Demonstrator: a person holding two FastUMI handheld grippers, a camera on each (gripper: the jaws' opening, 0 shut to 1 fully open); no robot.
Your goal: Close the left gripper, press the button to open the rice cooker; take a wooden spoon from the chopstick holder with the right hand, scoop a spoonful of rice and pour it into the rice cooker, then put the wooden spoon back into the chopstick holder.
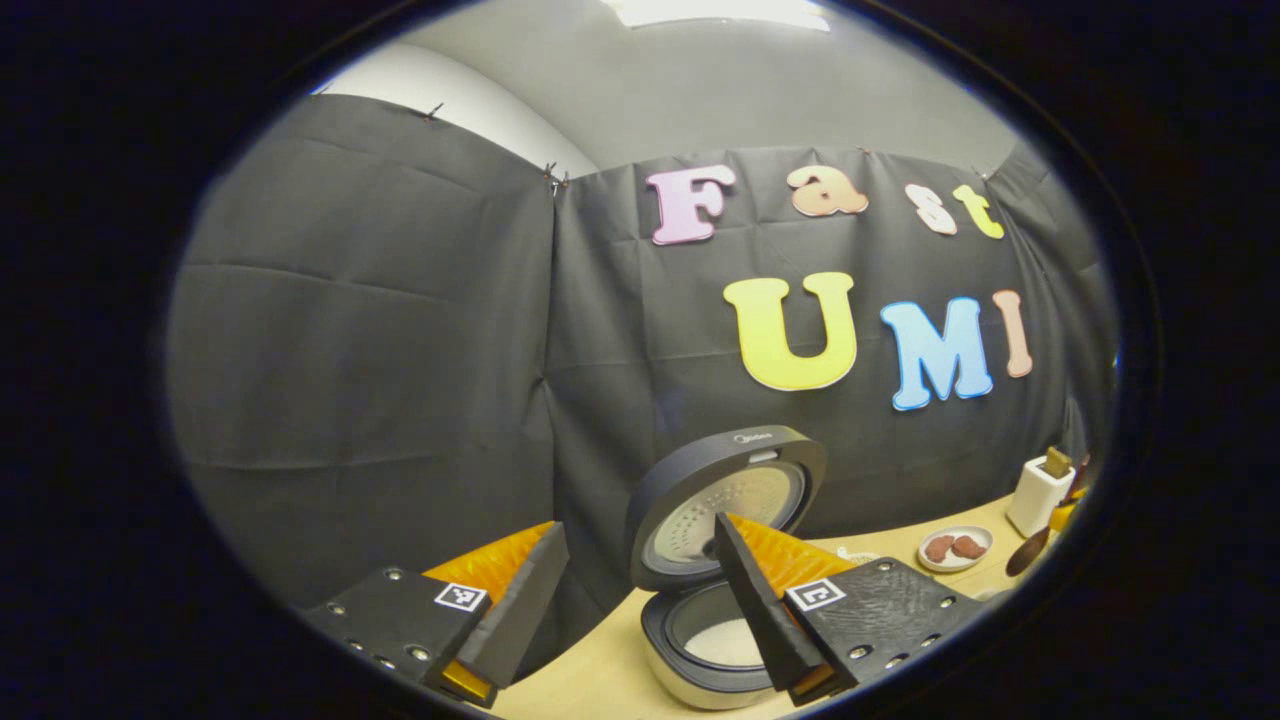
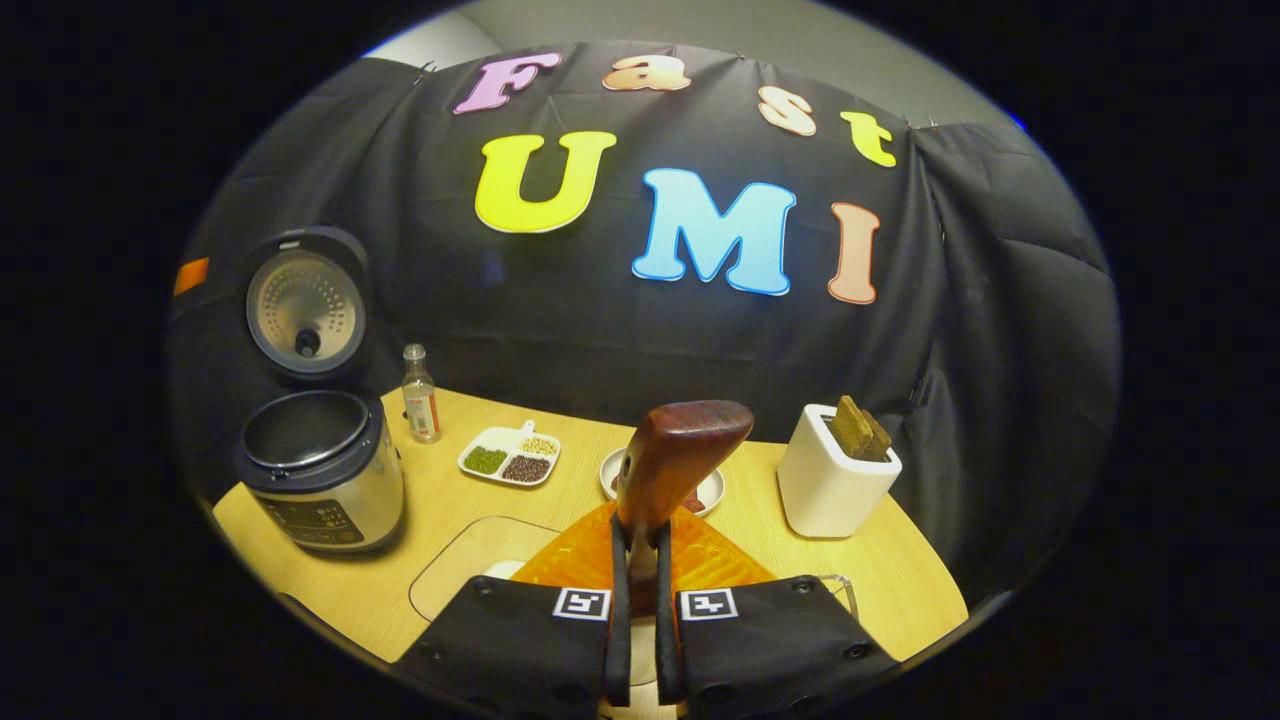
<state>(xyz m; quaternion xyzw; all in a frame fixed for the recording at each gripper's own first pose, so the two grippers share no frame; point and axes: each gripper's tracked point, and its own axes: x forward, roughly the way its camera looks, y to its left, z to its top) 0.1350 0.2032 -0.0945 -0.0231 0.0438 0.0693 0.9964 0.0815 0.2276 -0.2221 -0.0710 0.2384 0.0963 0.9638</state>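
Observation:
The rice cooker [image 2: 320, 480] stands open at the left of the wooden table, its lid [image 2: 305, 305] raised upright. In the left gripper view the rice cooker [image 1: 700, 670] is close below, and white rice [image 1: 725, 642] lies in its pot. My left gripper [image 1: 640, 530] hovers open above it, holding nothing. My right gripper [image 2: 640, 540] is shut on the handle of the wooden spoon [image 2: 675, 455], whose bowl points up and away. Whether the spoon carries rice is hidden. The white chopstick holder [image 2: 832, 478] stands to the right of the spoon, with wooden utensils in it.
A small bottle [image 2: 420, 395] and a divided dish of beans [image 2: 508, 455] sit behind the cooker. A small plate [image 2: 712, 492] lies behind the spoon. A recessed panel [image 2: 470, 560] is set in the tabletop. The black cloth wall closes off the back.

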